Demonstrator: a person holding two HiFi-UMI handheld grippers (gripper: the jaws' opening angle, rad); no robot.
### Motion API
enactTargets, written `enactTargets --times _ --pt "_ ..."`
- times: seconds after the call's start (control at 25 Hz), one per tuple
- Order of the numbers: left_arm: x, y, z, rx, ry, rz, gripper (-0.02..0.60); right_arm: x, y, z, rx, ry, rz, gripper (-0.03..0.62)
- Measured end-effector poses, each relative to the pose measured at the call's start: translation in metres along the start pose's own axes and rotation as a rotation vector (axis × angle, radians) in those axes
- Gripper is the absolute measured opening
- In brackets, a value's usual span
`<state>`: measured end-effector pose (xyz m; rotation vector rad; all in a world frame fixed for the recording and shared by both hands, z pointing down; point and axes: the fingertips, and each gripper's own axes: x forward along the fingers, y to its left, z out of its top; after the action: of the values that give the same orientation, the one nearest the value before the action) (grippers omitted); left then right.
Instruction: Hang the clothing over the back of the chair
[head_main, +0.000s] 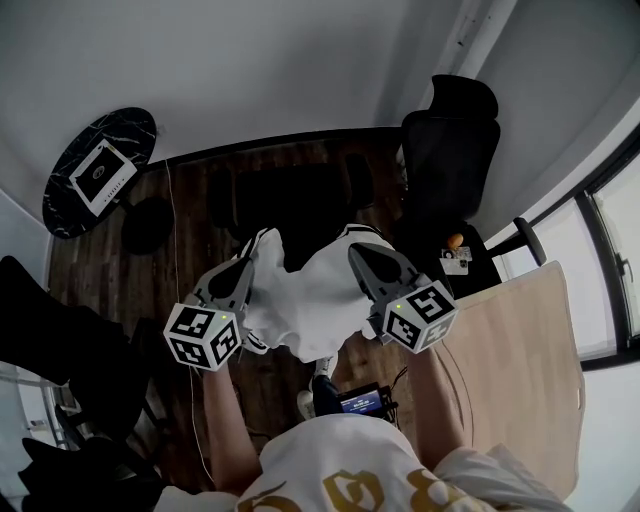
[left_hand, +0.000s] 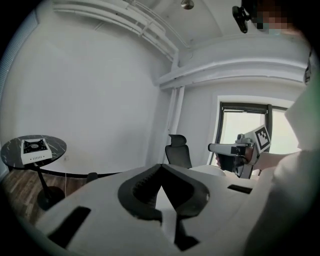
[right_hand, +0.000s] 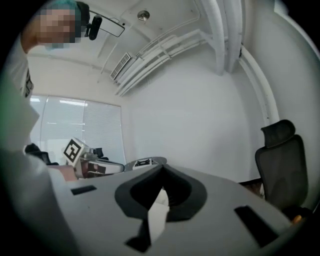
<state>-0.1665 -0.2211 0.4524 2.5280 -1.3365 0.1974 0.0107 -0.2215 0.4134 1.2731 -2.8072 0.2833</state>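
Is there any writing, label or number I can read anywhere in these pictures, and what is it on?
No text reads clearly.
White box on the round table: dark print, too small.
Person's shirt: gold print, cut off, unreadable.
Small blue screen: too blurred.

The scene is viewed from the person's head, steeply downward, with the left tool (head_main: 250, 255) and the right tool (head_main: 358, 250) close beneath the lens and the dark wooden floor (head_main: 195, 195) further off. Each tool's camera is mounted just behind its own jaws and is aimed almost level across the room. The black high-backed office chair (head_main: 450, 150) and the round black marble-topped side table (head_main: 98, 170) are shared by all three views. The opposite tool is caught in each tool view.
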Motion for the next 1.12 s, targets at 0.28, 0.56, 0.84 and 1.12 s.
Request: enactTargets --times 0.28,0.56,0.84,1.12 --pt "-0.025 -0.021 -0.001 -0.013 -0.073 0.044 0.020 -0.027 0.019 -0.008 -0.096 0.025 -0.173 0.011" --pt "-0.042 -0.031 0.002 0.076 -0.088 0.079 0.020 -0.046 0.037 -0.009 -0.093 0.021 -0.191 0.011" --pt "-0.046 -0.033 -0.005 0.074 -0.079 0.078 0.020 -0.048 0.046 -0.010 -0.016 -0.002 -0.152 0.011" --pt "-0.042 -0.036 -0.003 0.078 -0.079 0.065 0.020 -0.051 0.044 -0.009 -0.038 0.004 -0.157 0.011"
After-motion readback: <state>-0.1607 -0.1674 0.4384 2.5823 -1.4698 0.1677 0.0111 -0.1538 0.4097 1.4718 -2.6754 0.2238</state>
